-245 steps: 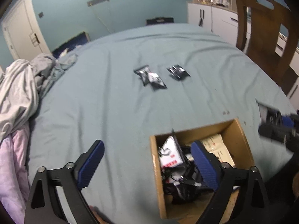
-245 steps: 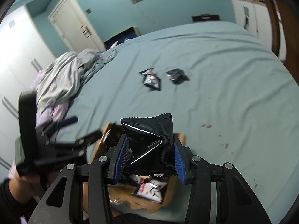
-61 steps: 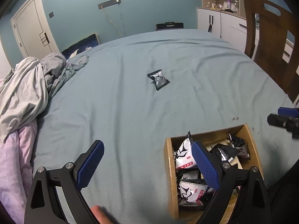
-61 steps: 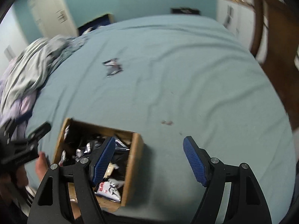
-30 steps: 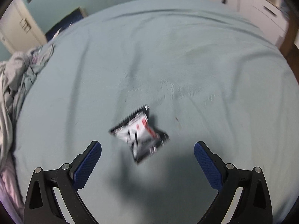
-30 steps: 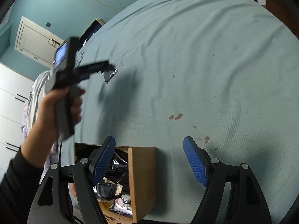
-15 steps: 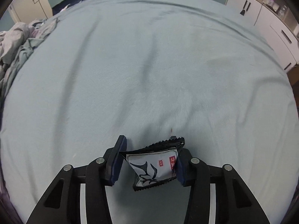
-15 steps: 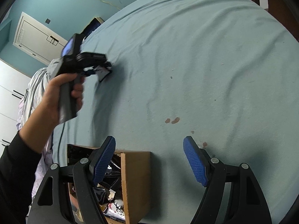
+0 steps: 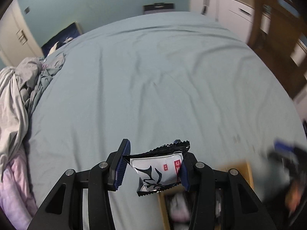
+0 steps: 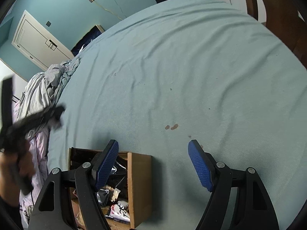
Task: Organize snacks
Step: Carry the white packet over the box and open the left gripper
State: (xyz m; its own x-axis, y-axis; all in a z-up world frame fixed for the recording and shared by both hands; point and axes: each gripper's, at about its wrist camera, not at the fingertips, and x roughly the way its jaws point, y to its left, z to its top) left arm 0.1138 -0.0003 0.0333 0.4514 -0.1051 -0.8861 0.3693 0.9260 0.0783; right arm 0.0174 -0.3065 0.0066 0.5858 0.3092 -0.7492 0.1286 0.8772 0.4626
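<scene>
My left gripper (image 9: 152, 165) is shut on a black and white snack packet (image 9: 160, 169) with a red label, held above the blue-green cloth near the far corner of the wooden box (image 9: 238, 168). The box holds several snack packets (image 10: 119, 209) and shows in the right wrist view (image 10: 139, 174) at the lower left. My right gripper (image 10: 153, 164) is open and empty, just right of the box above the cloth. The left gripper appears blurred in the right wrist view (image 10: 55, 117), left of the box.
A blue-green cloth (image 9: 153, 86) covers the round table. Crumpled grey and pink bedding (image 9: 17, 99) lies at the left edge. A wooden chair (image 9: 278, 32) and white cabinets (image 9: 220, 5) stand at the far right. Reddish stains (image 10: 171, 126) mark the cloth ahead of my right gripper.
My left gripper closed on the last packet on the cloth, lifted it and carried it back toward the box. My right gripper stays open beside the box.
</scene>
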